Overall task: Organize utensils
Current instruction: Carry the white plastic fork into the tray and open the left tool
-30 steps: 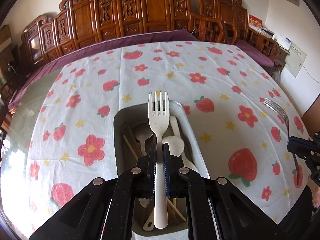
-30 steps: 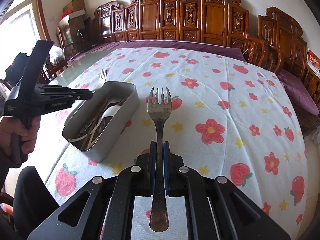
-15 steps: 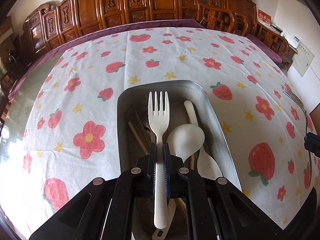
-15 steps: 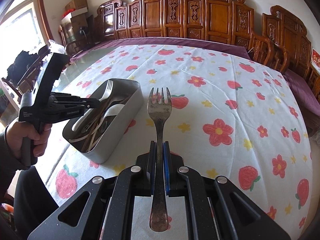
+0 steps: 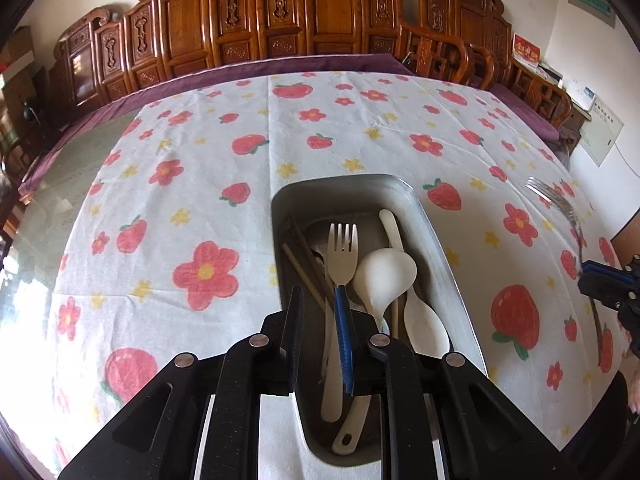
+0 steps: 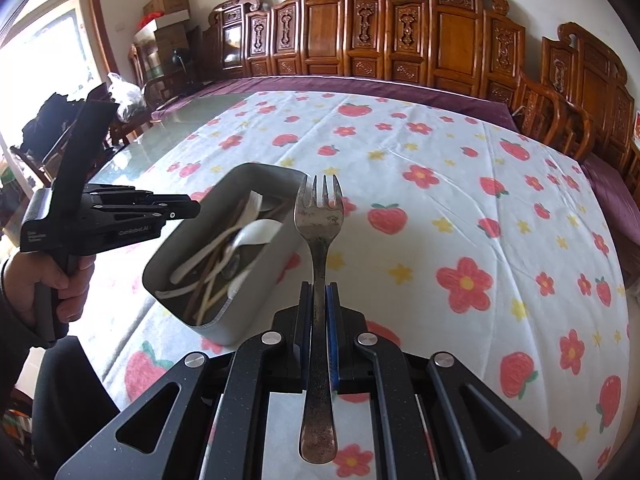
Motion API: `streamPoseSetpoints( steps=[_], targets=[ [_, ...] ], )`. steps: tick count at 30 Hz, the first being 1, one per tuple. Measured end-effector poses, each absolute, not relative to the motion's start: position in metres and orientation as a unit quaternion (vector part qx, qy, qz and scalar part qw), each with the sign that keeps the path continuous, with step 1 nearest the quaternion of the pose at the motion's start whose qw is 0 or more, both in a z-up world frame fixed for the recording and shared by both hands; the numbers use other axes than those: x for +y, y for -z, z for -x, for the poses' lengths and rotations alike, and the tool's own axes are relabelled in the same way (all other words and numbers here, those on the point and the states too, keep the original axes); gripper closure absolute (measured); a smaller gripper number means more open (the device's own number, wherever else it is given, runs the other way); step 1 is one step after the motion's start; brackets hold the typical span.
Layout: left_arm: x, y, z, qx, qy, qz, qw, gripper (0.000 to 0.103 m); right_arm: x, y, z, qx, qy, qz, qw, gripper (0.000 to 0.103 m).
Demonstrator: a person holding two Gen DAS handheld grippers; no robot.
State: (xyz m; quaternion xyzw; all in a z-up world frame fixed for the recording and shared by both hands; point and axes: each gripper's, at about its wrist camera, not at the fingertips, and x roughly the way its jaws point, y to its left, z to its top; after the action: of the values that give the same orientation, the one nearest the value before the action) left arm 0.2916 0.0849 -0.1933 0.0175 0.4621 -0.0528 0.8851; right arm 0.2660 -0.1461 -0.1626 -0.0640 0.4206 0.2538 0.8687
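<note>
Utensils sit piled in the metal tray (image 5: pixel 436 240) at centre of the left wrist view: white plastic fork (image 5: pixel 340 264), white spoons (image 5: pixel 384 272), chopsticks (image 5: pixel 304 268). Left gripper (image 5: pixel 320 344) hangs over the tray with fingers spread, plastic fork lying loose between them, apparently released so it lands with the rest. Right gripper (image 6: pixel 319 320) is clamped on the metal fork (image 6: pixel 319 216), tines up, lower centre of its view, just right of the tray, likely next for drop-in.

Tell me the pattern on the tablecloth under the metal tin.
White tablecloth printed with red strawberries, red flowers and small yellow stars; clearest in the right wrist view, beside the tin.
</note>
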Motion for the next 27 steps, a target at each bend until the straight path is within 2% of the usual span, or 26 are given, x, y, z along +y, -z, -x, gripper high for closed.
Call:
streamPoseSetpoints(
  steps=[4, 10, 13, 16, 17, 22, 27],
  targets=[
    [0.098, 0.183, -0.282, 0.452, 0.05, -0.015, 0.89, 0.087, -0.129, 0.161, -0.269, 0.419, -0.263, 0.065, 0.867, 0.095],
    [0.117, 0.171, -0.268, 0.438, 0.045, -0.008, 0.898, 0.074, -0.1, 0.162, -0.275, 0.42, -0.278, 0.061, 0.862, 0.095],
    [0.127, 0.167, -0.262, 0.431, 0.042, -0.004, 0.901, 0.059, -0.084, 0.165, -0.282, 0.423, -0.283, 0.059, 0.859, 0.095],
    [0.136, 0.163, -0.257, 0.425, 0.037, 0.0, 0.905, 0.04, -0.07, 0.165, -0.288, 0.426, -0.289, 0.052, 0.856, 0.095],
    [0.138, 0.162, -0.257, 0.423, 0.035, 0.0, 0.905, 0.029, -0.064, 0.166, -0.29, 0.427, -0.291, 0.05, 0.855, 0.095],
    [0.154, 0.159, -0.252, 0.416, 0.027, 0.008, 0.909, 0.022, -0.042, 0.172, -0.299, 0.436, -0.295, 0.04, 0.849, 0.095],
    [0.167, 0.16, -0.249, 0.414, 0.022, 0.012, 0.91, 0.021, -0.026, 0.185, -0.311, 0.453, -0.286, 0.023, 0.844, 0.095]
  ],
)
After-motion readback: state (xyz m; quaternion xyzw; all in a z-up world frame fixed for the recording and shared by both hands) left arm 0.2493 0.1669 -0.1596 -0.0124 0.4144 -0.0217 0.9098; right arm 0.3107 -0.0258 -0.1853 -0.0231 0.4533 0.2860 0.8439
